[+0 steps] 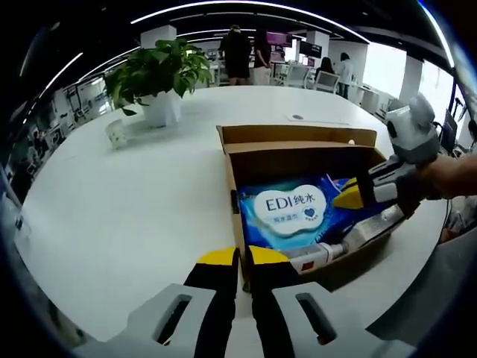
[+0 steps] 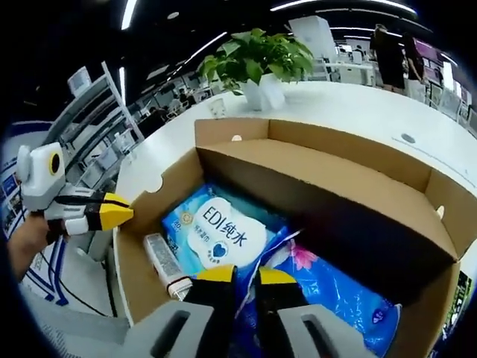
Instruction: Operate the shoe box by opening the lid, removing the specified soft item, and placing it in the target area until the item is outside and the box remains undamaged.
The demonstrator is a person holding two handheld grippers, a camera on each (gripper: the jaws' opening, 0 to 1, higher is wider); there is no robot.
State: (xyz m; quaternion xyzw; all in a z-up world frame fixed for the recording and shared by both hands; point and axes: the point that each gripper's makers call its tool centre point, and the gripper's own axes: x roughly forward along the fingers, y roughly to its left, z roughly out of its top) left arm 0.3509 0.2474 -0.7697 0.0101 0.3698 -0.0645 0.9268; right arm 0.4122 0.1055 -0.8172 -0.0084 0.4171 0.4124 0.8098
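Inside open shoe box (image 2: 328,175), wet-wipes pack (image 2: 216,235) just beyond right gripper (image 2: 237,274), closed, empty; left gripper (image 1: 240,258) closed, empty, at box edge.

The open brown corrugated-cardboard shoe box (image 2: 320,179) is showing matt, slightly rough walls; the blue plastic-film wipes pack (image 1: 294,212) inside is gleaming glossy and crinkled; the round white tabletop (image 1: 134,201) is looking smooth and faintly reflective; the white plant pot (image 1: 162,108) is appearing smooth.
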